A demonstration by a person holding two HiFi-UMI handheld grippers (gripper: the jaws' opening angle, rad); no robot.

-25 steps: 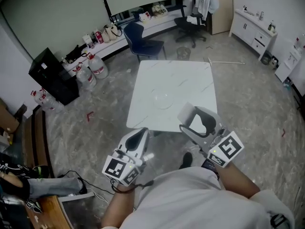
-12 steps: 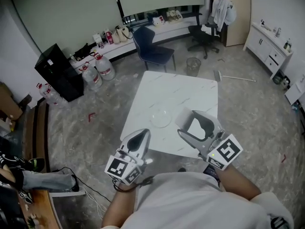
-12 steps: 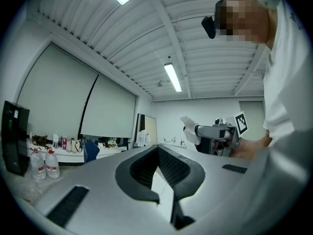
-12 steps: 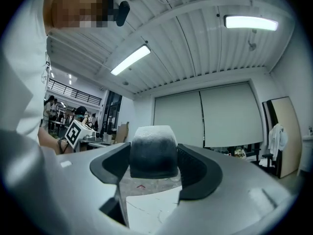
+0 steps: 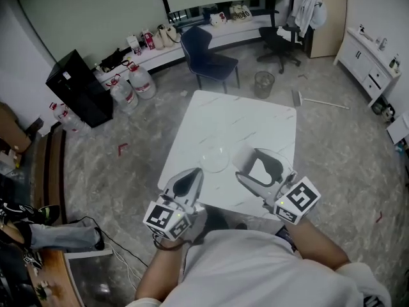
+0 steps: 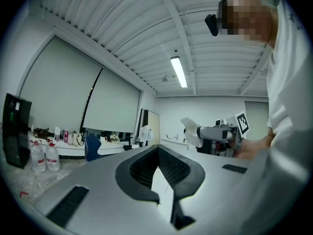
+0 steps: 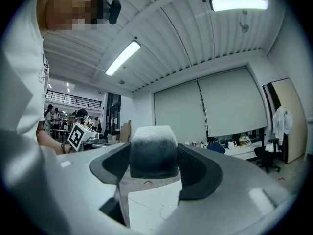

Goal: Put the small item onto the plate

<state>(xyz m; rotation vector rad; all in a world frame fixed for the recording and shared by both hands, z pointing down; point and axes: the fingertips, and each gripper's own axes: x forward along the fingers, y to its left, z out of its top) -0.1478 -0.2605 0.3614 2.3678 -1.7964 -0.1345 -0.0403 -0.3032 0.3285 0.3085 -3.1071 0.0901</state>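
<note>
The right tongs (image 5: 248, 163) grasp the small white item (image 7: 152, 151) over the white worktop (image 5: 255, 117), near the clear plate (image 5: 216, 160) (the left tongs (image 5: 193, 173) are clenched and hold nothing).

Item (image 7: 153, 141): pale block, upright, clamped in right gripper (image 7: 154, 164). Plate (image 5: 215, 160): clear, flat on table (image 5: 255, 117), at item's 9 o'clock.

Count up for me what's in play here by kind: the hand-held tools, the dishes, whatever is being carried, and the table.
Grey two-jaw grippers: 2 (left gripper, right gripper)
Clear round glass plate: 1
Small white-and-dark-grey rounded item, clamped in the right gripper: 1
White square marble-look table: 1
Total: 5
</note>
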